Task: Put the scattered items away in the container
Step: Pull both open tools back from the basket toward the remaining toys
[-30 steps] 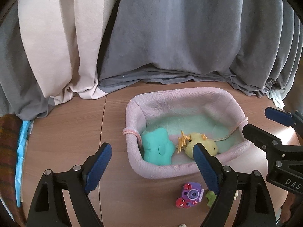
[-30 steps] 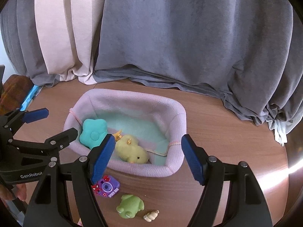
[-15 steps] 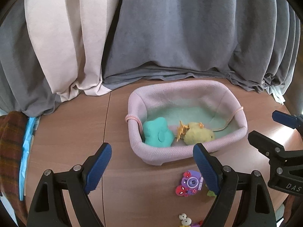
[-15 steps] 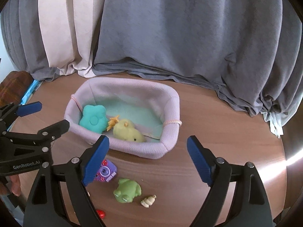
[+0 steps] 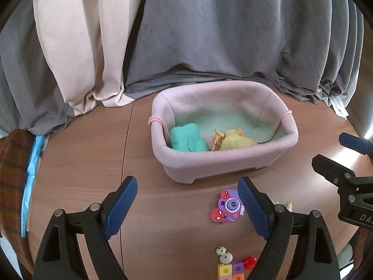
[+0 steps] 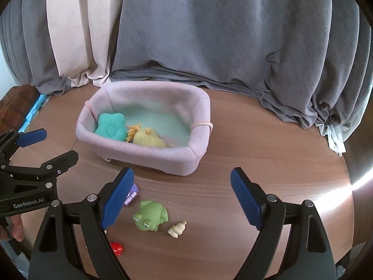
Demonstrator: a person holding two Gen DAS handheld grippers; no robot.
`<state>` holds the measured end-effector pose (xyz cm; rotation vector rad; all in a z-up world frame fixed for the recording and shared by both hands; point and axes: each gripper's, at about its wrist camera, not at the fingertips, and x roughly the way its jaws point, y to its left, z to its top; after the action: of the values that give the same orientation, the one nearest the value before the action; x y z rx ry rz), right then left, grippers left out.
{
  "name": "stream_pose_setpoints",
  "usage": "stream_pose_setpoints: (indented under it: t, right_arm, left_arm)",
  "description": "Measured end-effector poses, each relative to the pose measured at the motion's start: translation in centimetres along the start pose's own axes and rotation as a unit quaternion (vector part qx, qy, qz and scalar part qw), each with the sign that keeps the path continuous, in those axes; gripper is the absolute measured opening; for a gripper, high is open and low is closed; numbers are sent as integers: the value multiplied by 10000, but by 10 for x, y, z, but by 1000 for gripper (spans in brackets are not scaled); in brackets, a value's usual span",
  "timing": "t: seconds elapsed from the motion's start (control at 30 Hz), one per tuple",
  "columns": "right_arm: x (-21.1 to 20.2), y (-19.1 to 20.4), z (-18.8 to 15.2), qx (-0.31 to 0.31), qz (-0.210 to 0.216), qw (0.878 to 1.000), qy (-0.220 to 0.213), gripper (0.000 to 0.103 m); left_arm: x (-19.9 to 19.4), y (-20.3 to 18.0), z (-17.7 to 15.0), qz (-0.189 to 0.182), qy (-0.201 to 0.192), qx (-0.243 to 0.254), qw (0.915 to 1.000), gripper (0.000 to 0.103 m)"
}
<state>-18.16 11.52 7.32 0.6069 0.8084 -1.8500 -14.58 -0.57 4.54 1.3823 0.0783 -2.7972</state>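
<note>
Grey and cream curtains (image 5: 209,46) are hanging behind a round wooden worktop (image 5: 81,163), their hems pooling on its far edge. A pink knitted basket (image 5: 223,156) with a mint lining is sitting near the middle of the worktop, holding a teal flower-shaped cushion (image 5: 186,137), a yellow plush toy (image 5: 235,141) and a small gold piece (image 5: 218,138) between them. The left hand-held gripper (image 5: 186,210) is hovering with its jaws standing wide and nothing between them, and the right hand-held gripper (image 6: 181,198) is likewise spread wide and gripping nothing. In front of the basket, a green frog toy (image 6: 150,214) is lying on the bare wood just beside a small cream figurine (image 6: 177,228). A purple spider-themed toy camera (image 5: 228,206) is resting near it, with a red piece (image 6: 116,248), coloured cubes (image 5: 230,269) and a pale snowman-shaped button (image 5: 223,255) lying closer to the near edge.
</note>
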Motion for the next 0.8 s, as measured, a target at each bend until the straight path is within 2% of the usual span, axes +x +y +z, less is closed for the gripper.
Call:
stream_pose_setpoints:
  t: [0.8]
  right_arm:
    - [-15,9,-38,-83,12,9999,120,83]
  left_arm:
    - [-11,-9,-40,-80,52,-20,10000,85]
